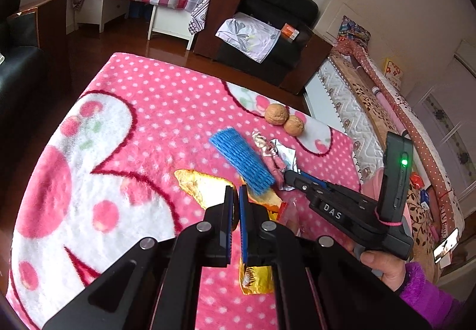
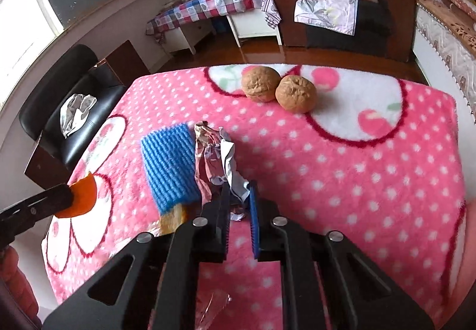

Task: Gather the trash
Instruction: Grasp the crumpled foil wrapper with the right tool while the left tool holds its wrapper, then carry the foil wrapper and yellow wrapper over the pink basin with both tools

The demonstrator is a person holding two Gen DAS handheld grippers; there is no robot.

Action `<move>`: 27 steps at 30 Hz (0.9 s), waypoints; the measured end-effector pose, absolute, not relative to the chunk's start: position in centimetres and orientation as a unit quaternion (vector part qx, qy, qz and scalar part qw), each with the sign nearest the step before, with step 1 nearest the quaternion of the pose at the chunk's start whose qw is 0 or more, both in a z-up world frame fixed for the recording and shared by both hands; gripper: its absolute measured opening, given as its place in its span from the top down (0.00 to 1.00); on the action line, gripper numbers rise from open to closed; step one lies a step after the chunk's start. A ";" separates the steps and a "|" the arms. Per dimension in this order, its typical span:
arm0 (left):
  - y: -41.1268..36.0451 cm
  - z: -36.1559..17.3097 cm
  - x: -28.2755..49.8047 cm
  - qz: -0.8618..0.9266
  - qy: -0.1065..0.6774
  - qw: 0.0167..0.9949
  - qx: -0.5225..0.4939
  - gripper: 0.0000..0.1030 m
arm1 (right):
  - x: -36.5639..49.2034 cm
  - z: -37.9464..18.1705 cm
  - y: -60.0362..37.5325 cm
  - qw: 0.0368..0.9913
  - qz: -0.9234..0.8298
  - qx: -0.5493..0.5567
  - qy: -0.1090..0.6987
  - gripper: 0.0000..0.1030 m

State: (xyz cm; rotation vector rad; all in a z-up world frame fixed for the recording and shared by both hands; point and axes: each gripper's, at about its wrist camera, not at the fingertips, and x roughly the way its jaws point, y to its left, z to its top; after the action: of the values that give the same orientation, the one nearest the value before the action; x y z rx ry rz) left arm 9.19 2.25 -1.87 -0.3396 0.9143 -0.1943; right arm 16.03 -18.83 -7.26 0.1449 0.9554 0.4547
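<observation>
Black fingers (image 1: pixel 228 223) with blue pads, purple fleece sleeve (image 1: pixel 428 294)

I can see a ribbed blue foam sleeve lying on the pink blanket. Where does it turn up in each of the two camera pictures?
Left wrist view: the blue foam sleeve lies right of centre, slanting down to the right, just beyond the left gripper.
Right wrist view: the same sleeve lies left of centre, beside the crumpled foil wrapper.
Shared landmark: the two walnuts near the blanket's far edge.
</observation>
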 end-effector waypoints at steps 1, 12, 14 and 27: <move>2.2 -1.9 9.1 -0.094 0.439 0.879 -0.162 0.97 | 15.7 -7.1 -19.0 0.862 0.218 0.068 0.452 0.94; 0.3 -0.9 8.1 -0.114 0.424 0.886 -0.148 0.97 | 11.0 -3.3 -21.9 0.882 0.211 0.078 0.413 0.94; -0.3 -0.6 7.8 -0.121 0.421 0.887 -0.145 0.97 | 10.2 -2.7 -22.5 0.885 0.208 0.080 0.408 0.94; -6.7 1.3 7.1 -0.218 0.397 0.883 -0.124 0.97 | 4.2 0.5 -30.0 0.913 0.115 0.118 0.372 0.94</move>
State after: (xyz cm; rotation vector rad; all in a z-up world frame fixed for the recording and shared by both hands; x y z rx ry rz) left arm 7.09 -6.74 1.33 -0.2579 0.8256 -0.4539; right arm 4.21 -29.98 0.52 0.2421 0.7670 0.2373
